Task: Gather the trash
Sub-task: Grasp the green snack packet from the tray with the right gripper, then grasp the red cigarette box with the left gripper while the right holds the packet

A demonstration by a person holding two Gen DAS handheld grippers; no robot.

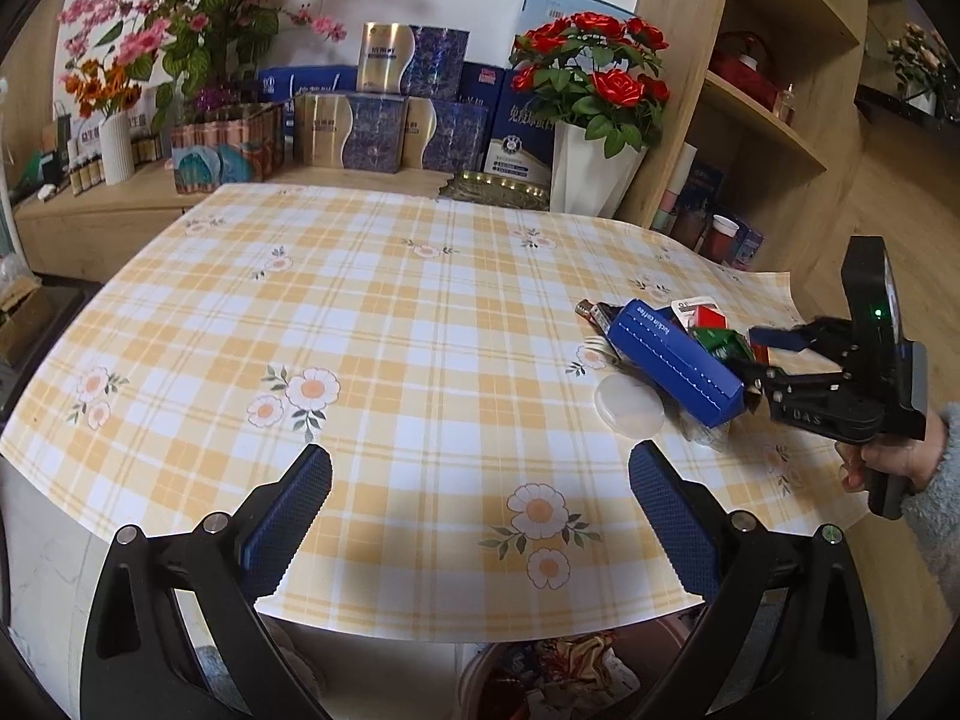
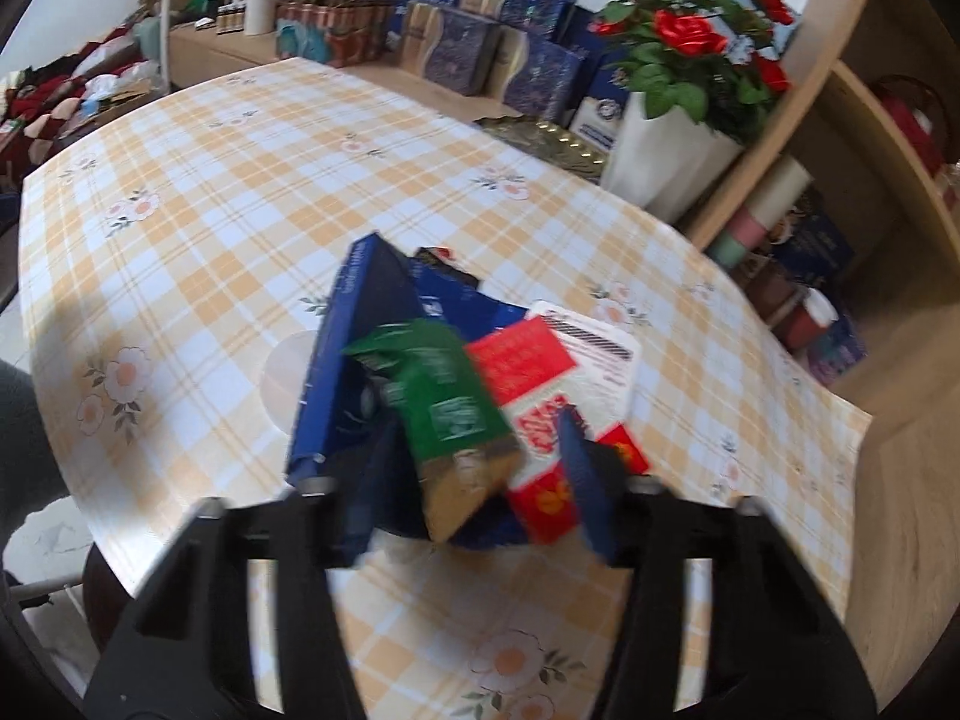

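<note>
A heap of trash, a blue carton (image 1: 675,360), a green packet (image 2: 447,396) and a red-and-white wrapper (image 2: 540,384), is seen near the right edge of the checked tablecloth (image 1: 360,324), beside a clear round lid (image 1: 629,405). The right gripper (image 2: 474,480) is narrowed around the green packet, though the blur leaves firm pad contact undecided. The left gripper (image 1: 480,510) is held wide apart, with nothing between its pads, above the near table edge.
</note>
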